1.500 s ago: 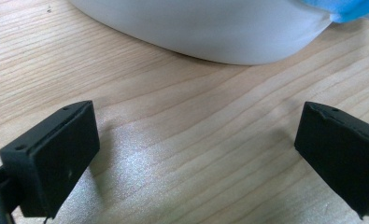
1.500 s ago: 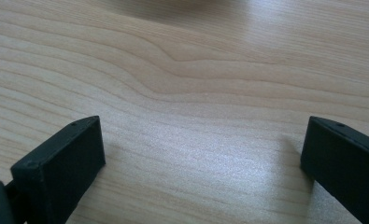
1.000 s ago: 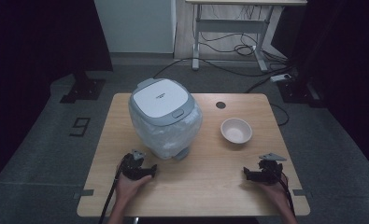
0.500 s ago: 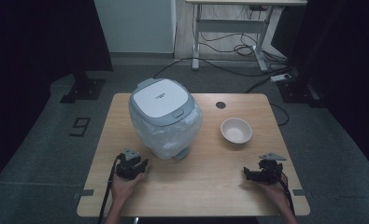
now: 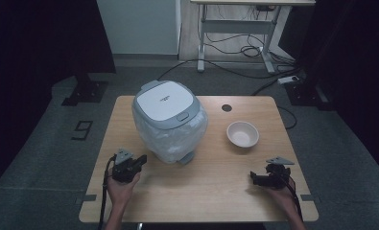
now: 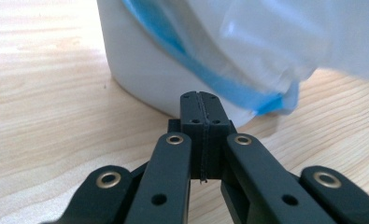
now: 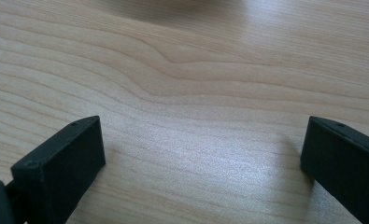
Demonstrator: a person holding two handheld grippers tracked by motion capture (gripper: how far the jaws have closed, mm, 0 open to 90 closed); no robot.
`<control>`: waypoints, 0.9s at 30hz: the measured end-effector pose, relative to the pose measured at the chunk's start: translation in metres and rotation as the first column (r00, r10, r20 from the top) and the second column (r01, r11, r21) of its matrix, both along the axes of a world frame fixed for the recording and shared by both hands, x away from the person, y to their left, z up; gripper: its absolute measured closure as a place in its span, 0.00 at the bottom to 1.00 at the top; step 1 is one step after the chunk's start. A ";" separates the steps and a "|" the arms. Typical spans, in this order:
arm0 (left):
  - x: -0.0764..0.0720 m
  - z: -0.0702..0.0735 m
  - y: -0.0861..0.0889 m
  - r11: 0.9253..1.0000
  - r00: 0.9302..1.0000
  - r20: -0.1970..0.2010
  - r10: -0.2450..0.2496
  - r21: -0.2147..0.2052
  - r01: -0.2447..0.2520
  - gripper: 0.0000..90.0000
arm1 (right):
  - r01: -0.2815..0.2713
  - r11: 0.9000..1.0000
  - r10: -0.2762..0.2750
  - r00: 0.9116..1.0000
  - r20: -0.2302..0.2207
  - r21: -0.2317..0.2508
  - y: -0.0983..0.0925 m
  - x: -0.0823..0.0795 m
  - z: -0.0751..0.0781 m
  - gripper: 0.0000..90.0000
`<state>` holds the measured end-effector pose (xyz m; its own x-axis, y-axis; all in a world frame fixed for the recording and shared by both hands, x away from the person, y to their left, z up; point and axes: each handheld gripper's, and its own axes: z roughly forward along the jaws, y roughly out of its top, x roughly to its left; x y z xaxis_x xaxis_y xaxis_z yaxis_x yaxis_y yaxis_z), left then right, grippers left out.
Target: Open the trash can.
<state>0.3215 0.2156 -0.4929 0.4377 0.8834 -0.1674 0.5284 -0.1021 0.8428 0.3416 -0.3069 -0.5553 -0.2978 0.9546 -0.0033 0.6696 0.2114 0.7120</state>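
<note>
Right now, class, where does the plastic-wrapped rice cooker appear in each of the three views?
High view: rice cooker stands left of centre on the table, past the left claw.
Left gripper view: its white base and blue-edged wrap fill the top.
Right gripper view: not in it.
Shared landmark: the table's wood grain.

Pale wood table (image 5: 211, 191) with a round hole (image 5: 226, 108) near the far edge, on grey carpet (image 5: 43, 158). Black drapes (image 5: 38, 43) at both sides, white panel (image 5: 139, 24) behind, perhaps a wall. Beyond, desk frame (image 5: 235, 28) over tangled cables (image 5: 244, 50)
</note>
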 end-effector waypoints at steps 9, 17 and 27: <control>-0.010 0.026 0.006 0.999 0.998 0.065 -0.010 -0.047 0.013 1.00 | 0.008 1.000 -0.008 1.000 0.000 0.000 0.000 0.000 0.000 0.00; -0.016 0.049 0.008 0.997 0.995 0.097 -0.021 -0.075 0.028 1.00 | 0.012 1.000 -0.012 1.000 0.000 0.000 -0.001 0.000 0.000 0.00; -0.015 0.075 0.011 0.993 0.991 0.125 -0.037 -0.104 0.050 1.00 | 0.012 1.000 -0.012 1.000 0.000 0.000 -0.001 0.000 0.000 0.00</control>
<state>0.3068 0.2264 -0.4177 0.4987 0.8429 -0.2021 0.4170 -0.0290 0.9084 0.3419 -0.3074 -0.5553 -0.2868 0.9580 -0.0036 0.6719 0.2038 0.7120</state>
